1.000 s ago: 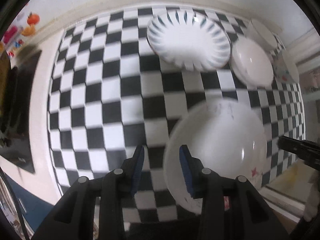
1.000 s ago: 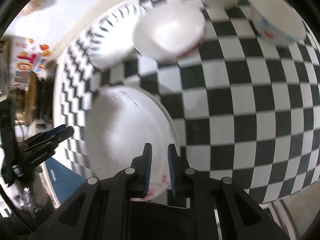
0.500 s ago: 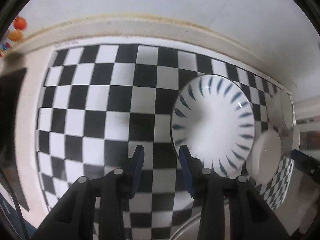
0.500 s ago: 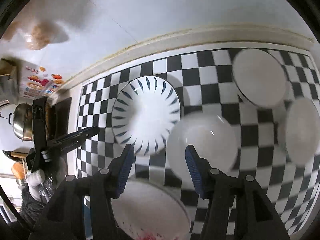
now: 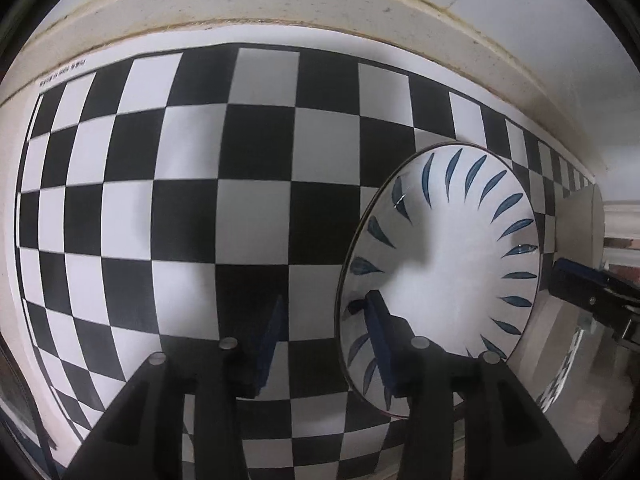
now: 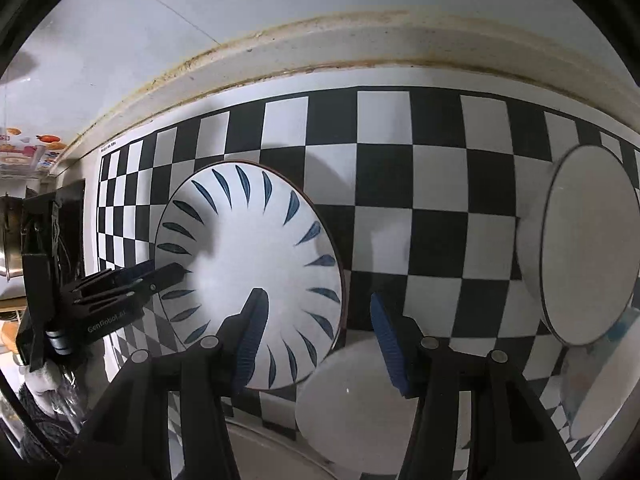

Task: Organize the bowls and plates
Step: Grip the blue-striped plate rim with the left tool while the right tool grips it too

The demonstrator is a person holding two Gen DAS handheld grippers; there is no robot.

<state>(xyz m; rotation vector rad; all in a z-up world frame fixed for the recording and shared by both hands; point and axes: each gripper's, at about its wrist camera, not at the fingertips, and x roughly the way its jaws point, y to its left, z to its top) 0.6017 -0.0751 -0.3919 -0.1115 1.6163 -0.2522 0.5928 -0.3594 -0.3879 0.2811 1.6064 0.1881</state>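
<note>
A white plate with blue leaf strokes (image 5: pixel 452 264) (image 6: pixel 248 264) lies on the black-and-white checkered mat (image 5: pixel 200 200) near the back wall. My left gripper (image 5: pixel 326 300) points down over the plate's left rim. Its jaws are opening, with the rim between them and neither pad pressing on it. My right gripper (image 6: pixel 316 296) stands open astride the plate's right rim, one finger over the plate and one outside. Each gripper shows in the other's view, the left gripper (image 6: pixel 168 270) at the plate's left edge and the right gripper (image 5: pixel 592 296) at its right.
A plain white bowl (image 6: pixel 360 400) sits just in front of the leaf plate. A second white bowl (image 6: pixel 588 248) stands at the right, with a patterned bowl (image 6: pixel 596 392) before it. A stained ledge (image 5: pixel 280 8) and the wall bound the mat behind.
Both grippers left the large white plate near the front and moved back and down to the leaf plate. The right jaws opened wide, and the left jaws widened a little.
</note>
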